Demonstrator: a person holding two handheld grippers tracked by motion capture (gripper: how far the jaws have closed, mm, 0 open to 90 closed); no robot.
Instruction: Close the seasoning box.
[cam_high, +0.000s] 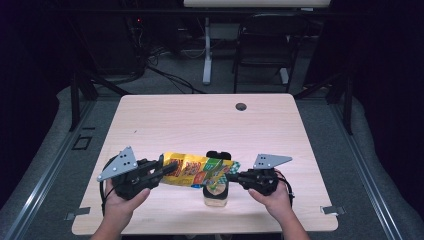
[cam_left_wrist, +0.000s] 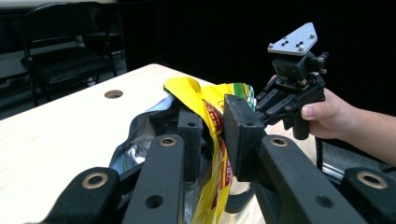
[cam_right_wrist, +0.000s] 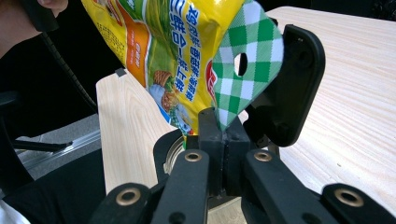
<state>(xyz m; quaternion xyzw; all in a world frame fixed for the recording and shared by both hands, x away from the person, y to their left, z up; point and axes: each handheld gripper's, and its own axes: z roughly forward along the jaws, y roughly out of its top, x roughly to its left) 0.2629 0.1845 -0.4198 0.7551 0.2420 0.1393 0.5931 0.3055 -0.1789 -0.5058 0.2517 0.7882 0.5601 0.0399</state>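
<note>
Left tool (cam_high: 161, 171), jaws partly closed, clamps the torn open end of the yellow snack bag (cam_high: 195, 170). Right tool (cam_high: 232, 177), at 3 o'clock from it, pinches the bag's green-checked sealed corner with jaws fully closed. Bag hangs stretched between them above a glass jar (cam_high: 216, 192) near the desk's (cam_high: 200, 120) 6 o'clock edge.

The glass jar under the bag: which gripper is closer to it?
Right. The right gripper pinches the snack bag almost directly above the jar; the left gripper holds the bag's other end, farther off.
</note>
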